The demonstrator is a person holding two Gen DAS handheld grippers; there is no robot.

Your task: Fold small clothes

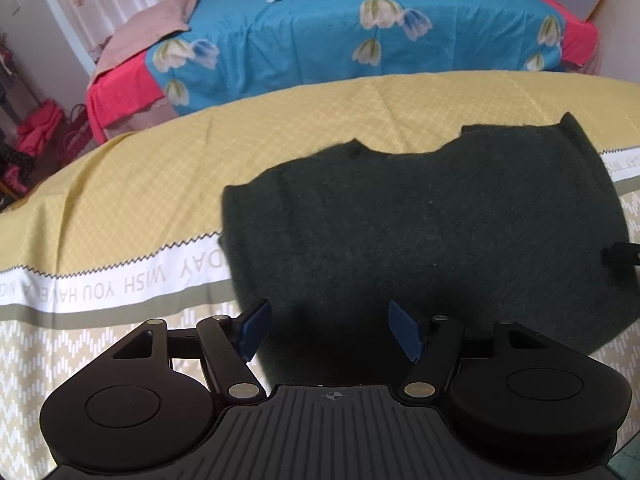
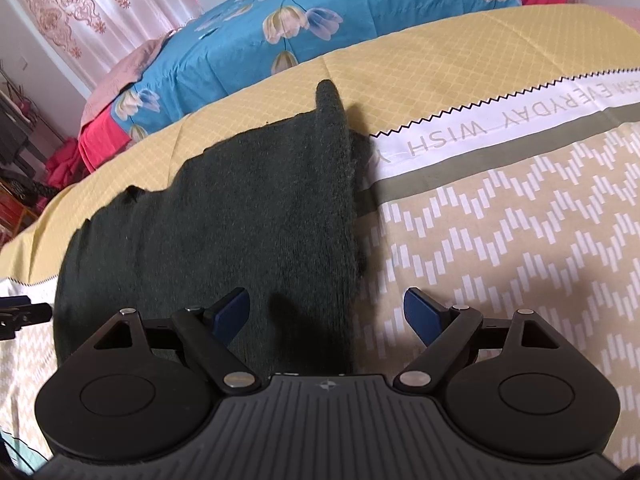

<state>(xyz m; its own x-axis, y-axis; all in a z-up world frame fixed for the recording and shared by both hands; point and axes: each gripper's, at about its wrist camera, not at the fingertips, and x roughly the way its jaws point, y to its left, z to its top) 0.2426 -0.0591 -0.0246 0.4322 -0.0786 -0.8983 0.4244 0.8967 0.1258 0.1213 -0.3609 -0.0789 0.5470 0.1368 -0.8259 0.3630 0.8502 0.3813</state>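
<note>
One dark green knitted garment lies flat on the bed cover, a yellow and beige printed cloth with a white band of letters. In the left wrist view it fills the middle and reaches toward 3 o'clock; in the right wrist view it sits from the centre toward 9 o'clock. It looks already folded in part: its right edge is thick and doubled, and one corner stands up at 12 o'clock. I judge it is spread like this so the next fold can be made cleanly.

The left gripper hovers over the near edge of the garment, at 6 o'clock in its own view. Its fingers are wide apart and hold nothing. The right gripper is over the near right edge of the garment; its fingers are also wide apart and empty, one above the knit and one above the bare cover. Probably both are placed there to take the near hem.

The count: one garment, two grippers, each with two blue pads. Behind, at 12 o'clock, there is one blue flowered sheet.
</note>
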